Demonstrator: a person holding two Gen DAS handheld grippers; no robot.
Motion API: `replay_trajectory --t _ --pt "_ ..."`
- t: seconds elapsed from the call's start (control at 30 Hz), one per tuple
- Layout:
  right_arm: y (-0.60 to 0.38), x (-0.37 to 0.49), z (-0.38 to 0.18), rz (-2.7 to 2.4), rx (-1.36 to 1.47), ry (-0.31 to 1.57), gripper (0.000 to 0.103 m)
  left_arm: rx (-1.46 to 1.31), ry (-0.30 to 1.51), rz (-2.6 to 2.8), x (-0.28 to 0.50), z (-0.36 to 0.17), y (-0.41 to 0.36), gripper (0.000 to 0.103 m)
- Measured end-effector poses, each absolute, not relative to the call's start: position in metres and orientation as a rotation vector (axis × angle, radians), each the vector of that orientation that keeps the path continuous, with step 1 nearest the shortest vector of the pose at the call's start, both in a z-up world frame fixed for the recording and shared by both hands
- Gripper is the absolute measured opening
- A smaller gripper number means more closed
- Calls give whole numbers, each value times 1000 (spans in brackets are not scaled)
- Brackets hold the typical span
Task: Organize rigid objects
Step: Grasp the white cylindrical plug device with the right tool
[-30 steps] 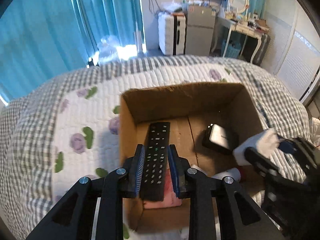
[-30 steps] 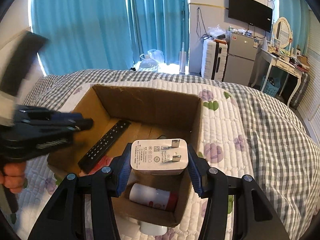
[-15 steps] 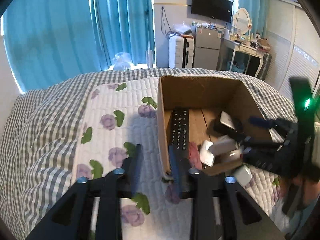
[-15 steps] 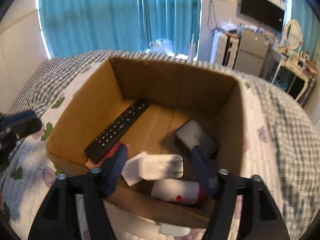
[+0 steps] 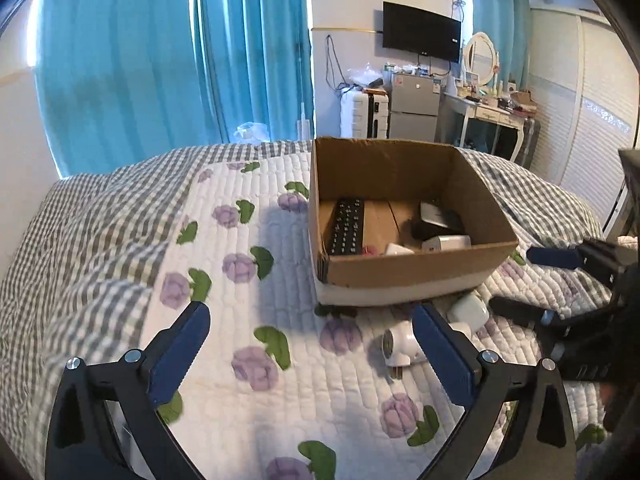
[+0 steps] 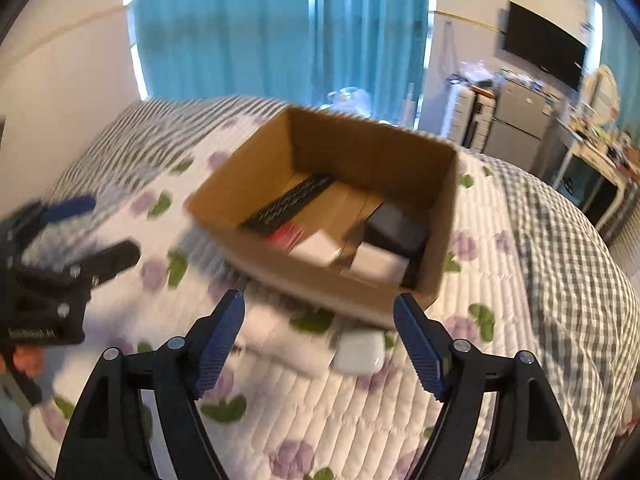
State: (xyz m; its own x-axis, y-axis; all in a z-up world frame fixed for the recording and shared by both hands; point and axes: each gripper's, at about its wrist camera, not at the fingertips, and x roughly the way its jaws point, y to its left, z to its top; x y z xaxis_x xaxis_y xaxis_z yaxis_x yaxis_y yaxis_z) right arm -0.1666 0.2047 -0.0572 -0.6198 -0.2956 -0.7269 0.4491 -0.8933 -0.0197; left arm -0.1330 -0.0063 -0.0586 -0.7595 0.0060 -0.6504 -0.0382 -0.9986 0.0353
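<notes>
Risk first: soft, lumpy quilt [image 5: 132,240] under everything, so a pinch on a small hard piece likely to push it down into the padding or skate it away, most of all on the smooth rounded case. Also a risk of the 2 tongs colliding, both aimed at the same strip of bed in front of the box. On the left, left tongs [image 5: 310,354] spread wide and empty, hovering low over the quilt, nothing between the blue pads [image 5: 178,354]. Just inside the right pad, a white plug adapter [image 5: 400,350] lying on the quilt with its prongs toward the camera, partly hidden by that pad. Next to the right, a white rounded case [image 5: 469,309] close to the box front. Behind both, the cardboard box [image 5: 400,270] already holding a black remote [image 5: 347,226], a dark charger [image 5: 438,220] and 2 or so white pieces. On the far right, right tongs [image 6: 319,334] likewise wide open and empty, with the white case [image 6: 359,353] between the fingers and a little ahead; view blurred, so exact gap hard to judge. Probably 2 items left to collect.
</notes>
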Motion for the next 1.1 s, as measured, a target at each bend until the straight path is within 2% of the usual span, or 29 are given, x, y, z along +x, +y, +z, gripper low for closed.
replay_trajectory --t 0.23,0.4,0.73,0.83,0.93,1.0,1.1 --pt "185 -159 -109 -2391 1104 417 80 -1200 146 2941 -136 -97 -6 103" --pt "179 -171 -124 -2353 1110 455 80 -1285 128 2935 -139 -117 -14 103" --pt "147 -199 -162 -2201 1165 695 80 -1369 46 2940 -143 -128 -28 103" --pt "142 -205 -170 -2179 1171 689 78 -1388 32 2939 -145 -130 -29 103" --pt "137 -208 -178 -2161 1194 671 65 -1402 29 2940 -145 -132 -30 103" --pt "138 -207 -182 -2164 1222 613 52 -1401 25 2939 -145 -132 -30 103" --pt "147 -199 -178 -2212 1254 479 45 -1403 24 2942 -146 -132 -31 103"
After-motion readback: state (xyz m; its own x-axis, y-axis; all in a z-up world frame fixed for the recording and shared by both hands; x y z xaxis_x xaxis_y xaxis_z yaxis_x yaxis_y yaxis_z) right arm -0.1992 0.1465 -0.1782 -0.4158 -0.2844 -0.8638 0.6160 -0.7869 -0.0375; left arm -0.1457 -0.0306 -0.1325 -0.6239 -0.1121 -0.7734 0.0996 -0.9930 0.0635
